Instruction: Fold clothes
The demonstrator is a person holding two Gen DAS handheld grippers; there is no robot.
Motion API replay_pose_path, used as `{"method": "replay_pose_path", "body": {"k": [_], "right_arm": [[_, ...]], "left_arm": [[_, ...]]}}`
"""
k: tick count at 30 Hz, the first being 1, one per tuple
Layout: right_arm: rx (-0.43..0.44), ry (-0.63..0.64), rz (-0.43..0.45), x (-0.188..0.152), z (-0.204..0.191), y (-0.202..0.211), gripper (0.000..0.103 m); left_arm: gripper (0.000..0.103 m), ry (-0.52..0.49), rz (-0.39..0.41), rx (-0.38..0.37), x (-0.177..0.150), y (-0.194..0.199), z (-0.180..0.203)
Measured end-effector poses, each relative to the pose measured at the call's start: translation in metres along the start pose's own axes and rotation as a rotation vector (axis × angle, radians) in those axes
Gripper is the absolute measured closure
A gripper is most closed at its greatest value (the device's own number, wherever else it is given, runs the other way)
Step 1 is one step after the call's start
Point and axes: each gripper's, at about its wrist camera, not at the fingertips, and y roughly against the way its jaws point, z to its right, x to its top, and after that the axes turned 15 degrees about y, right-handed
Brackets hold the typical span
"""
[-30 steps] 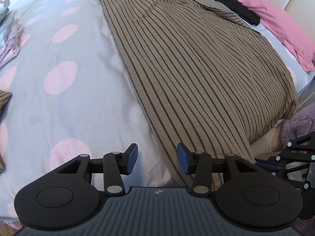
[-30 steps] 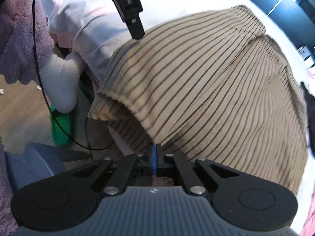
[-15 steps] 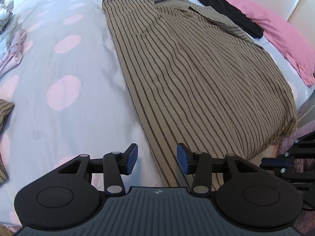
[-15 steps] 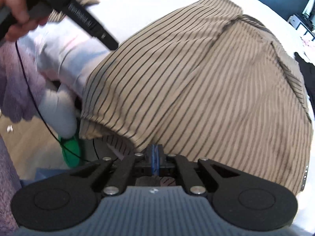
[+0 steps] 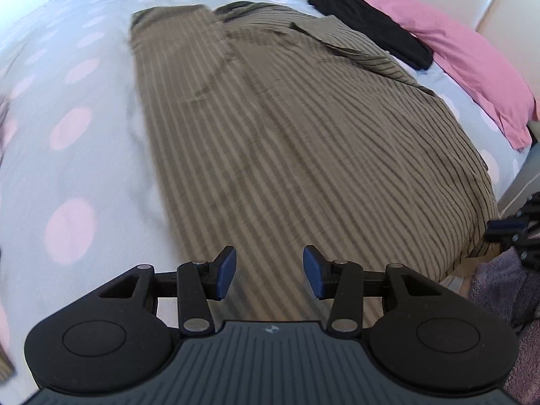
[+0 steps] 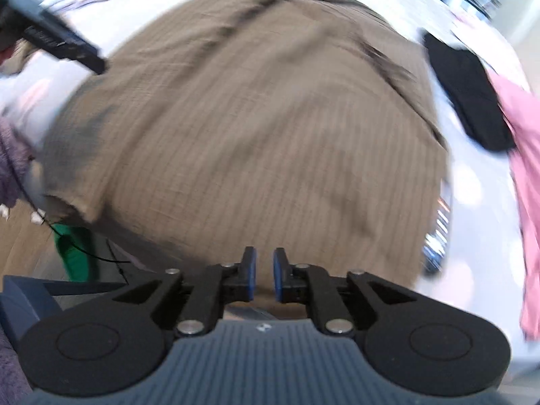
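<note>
Right gripper (image 6: pixel 264 278) parted, releasing seemingly flat striped shirt (image 5: pixel 287 128).

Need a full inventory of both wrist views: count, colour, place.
striped shirt: 1, tan with dark stripes, spread flat on the bed
bedspread: 1, pale with pink dots, under the shirt
black garment: 1, black, beyond the shirt's far right corner
pink pillow: 1, pink, by the headboard
green object: 1, green, on the floor, too blurred to identify
left hand-held gripper: 1, black, blue pads, open, empty
right hand-held gripper: 1, same, just opening, empty
</note>
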Motion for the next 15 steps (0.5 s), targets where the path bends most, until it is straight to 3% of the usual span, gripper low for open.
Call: {"method": "replay_pose_path", "body": {"k": [6,12,15], "right_arm": [[-0.02,-0.206,-0.021,-0.048,0.064,0.01,0.09],[0.066,-0.398,0.006,-0.082,0.105,-0.009,0.089],[0.097,-0.447,0.03,-0.086,0.114,-0.02,0.078]], "left_arm": [[0.061,-0.052,-0.012,-0.035,0.029,-0.017,0.036],[0.061,-0.079,-0.015,-0.091,0.057,-0.034,0.076],[0.061,-0.102,-0.024,-0.107,0.071,-0.041,0.098]]}}
